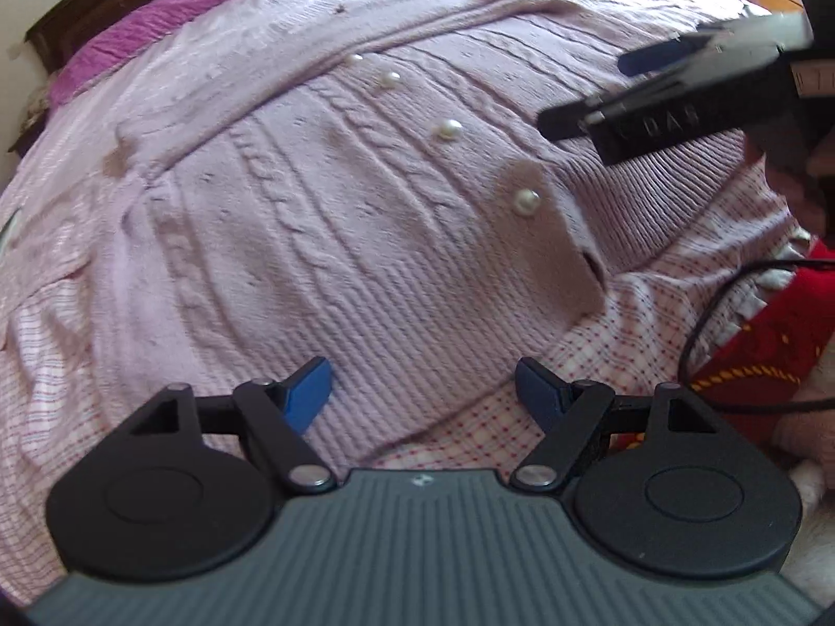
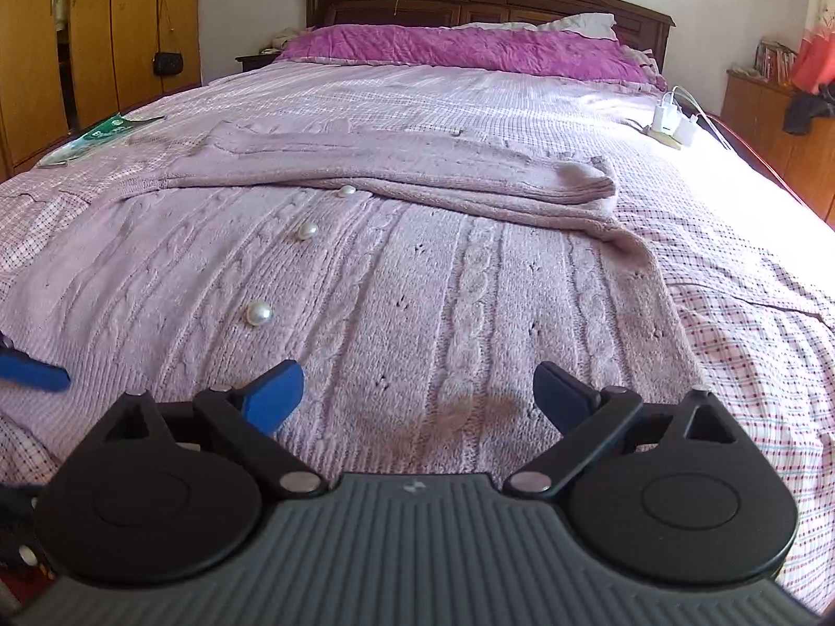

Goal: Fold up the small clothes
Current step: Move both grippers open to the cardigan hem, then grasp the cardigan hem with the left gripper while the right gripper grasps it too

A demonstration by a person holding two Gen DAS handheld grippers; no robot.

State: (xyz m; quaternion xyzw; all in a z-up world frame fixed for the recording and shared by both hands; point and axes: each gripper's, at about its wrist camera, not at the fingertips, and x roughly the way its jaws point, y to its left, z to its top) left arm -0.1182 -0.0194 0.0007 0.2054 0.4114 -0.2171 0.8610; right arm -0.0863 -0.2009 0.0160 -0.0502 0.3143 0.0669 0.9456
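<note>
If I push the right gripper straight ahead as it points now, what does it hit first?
Most likely the pink knit cardigan: the open right gripper sits low over its ribbed hem, aimed along the cable panel. Further on lies the folded sleeve. Height above the fabric is unclear.

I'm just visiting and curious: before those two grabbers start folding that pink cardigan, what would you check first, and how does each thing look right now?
1. Left gripper open and empty: ok, fingers spread over the cardigan's hem.
2. Right gripper open and empty: ok, jaws wide above the knit.
3. Cardigan lying flat on the bed: ok, body spread with pearl buttons facing up.
4. Sleeve already folded in: ok, one lies across the upper part; the other, cannot tell.
5. Hem corner within the left gripper's reach: ok, it lies just ahead of the fingers.
6. Black cable clear of the fold: cannot tell, it loops beside the bed edge near the left gripper.
</note>
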